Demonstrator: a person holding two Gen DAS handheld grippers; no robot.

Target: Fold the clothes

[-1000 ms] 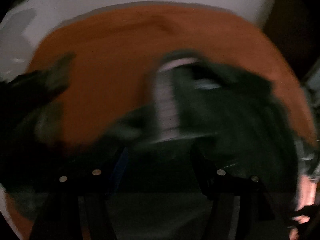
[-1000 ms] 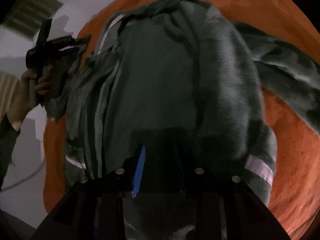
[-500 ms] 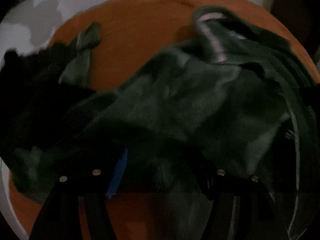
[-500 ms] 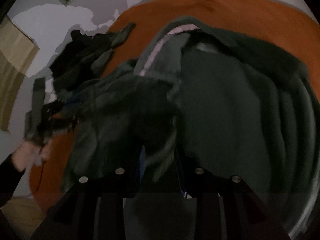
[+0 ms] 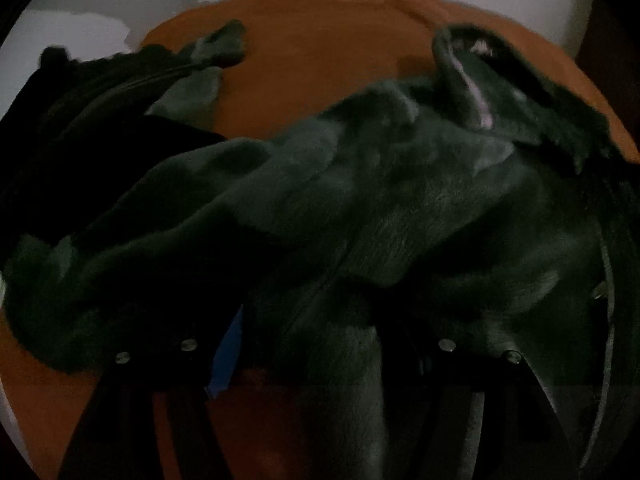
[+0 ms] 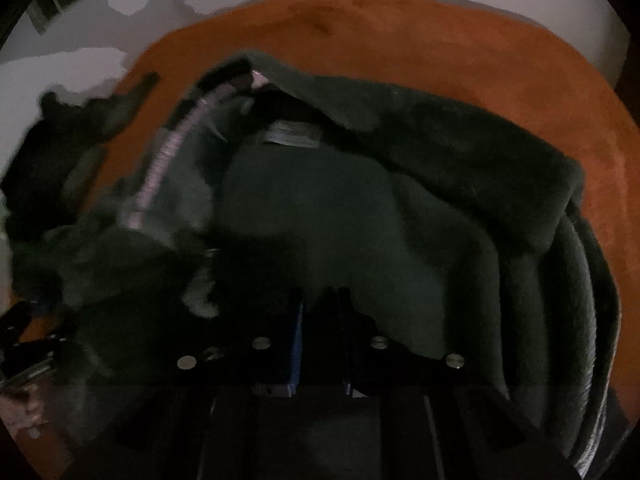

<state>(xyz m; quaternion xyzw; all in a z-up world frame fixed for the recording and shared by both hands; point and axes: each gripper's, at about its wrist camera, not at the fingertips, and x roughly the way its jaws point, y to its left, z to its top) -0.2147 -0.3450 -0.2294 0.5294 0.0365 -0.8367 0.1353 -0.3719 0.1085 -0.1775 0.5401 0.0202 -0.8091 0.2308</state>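
A dark green fleece point(image 6: 360, 208) lies crumpled across the orange rug point(image 6: 460, 40), its label facing up near the collar. The right gripper point(image 6: 320, 300) has just been closing, jaws narrow on a fold of the fleece. The left gripper point(image 5: 308, 320) stands wide with fleece bunched between its fingers; whether it grips cannot be told. A black garment point(image 5: 80, 140) lies left of the fleece.
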